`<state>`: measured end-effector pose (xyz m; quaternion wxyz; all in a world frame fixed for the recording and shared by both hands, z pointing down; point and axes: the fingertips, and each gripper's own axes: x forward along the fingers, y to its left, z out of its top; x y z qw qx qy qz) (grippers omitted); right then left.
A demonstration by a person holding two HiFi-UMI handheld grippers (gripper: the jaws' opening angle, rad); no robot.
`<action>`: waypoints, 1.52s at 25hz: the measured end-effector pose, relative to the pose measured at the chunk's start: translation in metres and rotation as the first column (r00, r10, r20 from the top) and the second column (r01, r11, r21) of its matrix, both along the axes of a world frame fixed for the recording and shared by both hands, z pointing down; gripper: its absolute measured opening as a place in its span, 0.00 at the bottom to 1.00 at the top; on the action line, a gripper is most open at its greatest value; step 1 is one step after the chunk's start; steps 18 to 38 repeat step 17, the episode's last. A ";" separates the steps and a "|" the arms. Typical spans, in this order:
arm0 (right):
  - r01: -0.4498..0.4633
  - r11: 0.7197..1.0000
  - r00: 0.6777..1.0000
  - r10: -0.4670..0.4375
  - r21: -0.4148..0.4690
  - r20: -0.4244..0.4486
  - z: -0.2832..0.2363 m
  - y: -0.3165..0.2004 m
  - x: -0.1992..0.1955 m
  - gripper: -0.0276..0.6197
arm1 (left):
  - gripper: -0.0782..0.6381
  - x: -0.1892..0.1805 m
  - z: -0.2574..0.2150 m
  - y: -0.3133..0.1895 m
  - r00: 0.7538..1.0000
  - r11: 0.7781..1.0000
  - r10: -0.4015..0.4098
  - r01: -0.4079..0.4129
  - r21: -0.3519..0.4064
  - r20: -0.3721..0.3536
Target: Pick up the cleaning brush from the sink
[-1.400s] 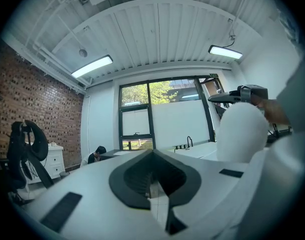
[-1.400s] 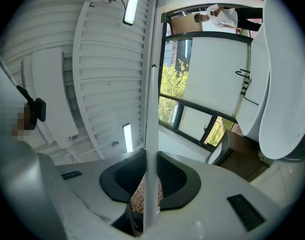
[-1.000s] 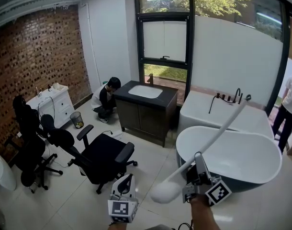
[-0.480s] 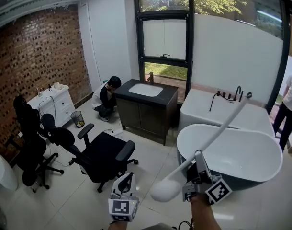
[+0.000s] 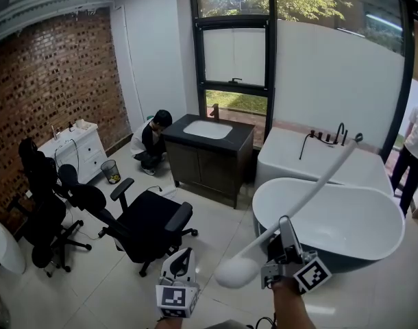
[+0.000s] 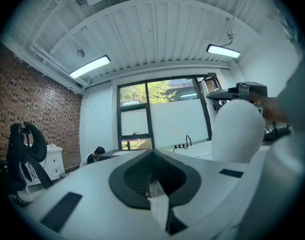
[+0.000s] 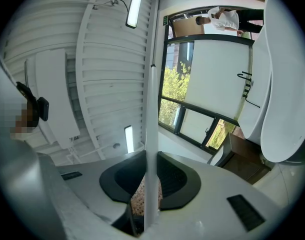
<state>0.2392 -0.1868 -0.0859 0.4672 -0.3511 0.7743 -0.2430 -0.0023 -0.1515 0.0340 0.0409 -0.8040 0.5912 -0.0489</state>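
Nothing moved since earlier. Right hand-held gripper (image 5: 283, 225) clamps cleaning brush (image 5: 312, 186) handle; left hand-held gripper (image 5: 183, 253) closed, empty.

Left of the left tongs (image 5: 183, 256), black chairs (image 5: 151, 225) are standing on a pale tiled floor (image 5: 216, 218). Beyond, a dark vanity (image 5: 205, 160) is sitting under a tall window (image 5: 235, 53). A white tub (image 5: 332, 221) is lying behind the right tongs (image 5: 286, 230); a brick wall (image 5: 51, 94) is running far left.

Your cleaning brush (image 5: 235, 273) is white, like the bathtub (image 5: 353, 226). The vanity (image 5: 209, 171) is dark brown, the office chair (image 5: 151, 225) black, the wall (image 5: 51, 81) red brick.
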 end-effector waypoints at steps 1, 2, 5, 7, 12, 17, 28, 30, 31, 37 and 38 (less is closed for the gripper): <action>0.000 1.000 1.000 0.000 0.001 0.000 0.000 0.000 0.000 0.16 | 0.12 0.000 0.000 0.000 1.000 1.000 0.000 0.000 0.001 0.000; 0.000 1.000 1.000 0.000 0.001 -0.001 0.001 -0.001 -0.001 0.16 | 0.12 -0.001 0.001 0.000 1.000 1.000 -0.001 0.001 -0.002 0.000; 0.004 1.000 1.000 -0.004 0.003 -0.003 0.002 -0.003 -0.003 0.16 | 0.12 -0.002 0.003 -0.002 1.000 1.000 -0.006 0.006 -0.010 0.002; 0.009 1.000 1.000 -0.009 0.002 -0.001 0.002 -0.004 -0.003 0.16 | 0.12 -0.001 0.003 -0.003 1.000 1.000 -0.007 0.007 -0.005 0.004; 0.009 1.000 1.000 -0.009 -0.004 -0.017 0.003 -0.008 -0.007 0.16 | 0.12 -0.005 0.005 -0.005 1.000 1.000 -0.009 0.009 -0.011 -0.005; -0.001 1.000 1.000 0.001 -0.003 -0.018 0.004 -0.013 -0.013 0.16 | 0.12 -0.012 0.005 -0.012 1.000 1.000 -0.002 0.002 -0.010 0.000; -0.001 1.000 1.000 0.001 -0.003 -0.018 0.004 -0.013 -0.013 0.16 | 0.12 -0.012 0.005 -0.012 1.000 1.000 -0.002 0.002 -0.010 0.000; -0.001 1.000 1.000 0.001 -0.003 -0.018 0.004 -0.013 -0.013 0.16 | 0.12 -0.012 0.005 -0.012 1.000 1.000 -0.002 0.002 -0.010 0.000; -0.001 1.000 1.000 0.001 -0.003 -0.018 0.004 -0.013 -0.013 0.16 | 0.12 -0.012 0.005 -0.012 1.000 1.000 -0.002 0.002 -0.010 0.000; -0.001 1.000 1.000 0.001 -0.003 -0.018 0.004 -0.013 -0.013 0.16 | 0.12 -0.012 0.005 -0.012 1.000 1.000 -0.002 0.002 -0.010 0.000; -0.001 1.000 1.000 0.001 -0.003 -0.018 0.004 -0.013 -0.013 0.16 | 0.12 -0.012 0.005 -0.012 1.000 1.000 -0.002 0.002 -0.010 0.000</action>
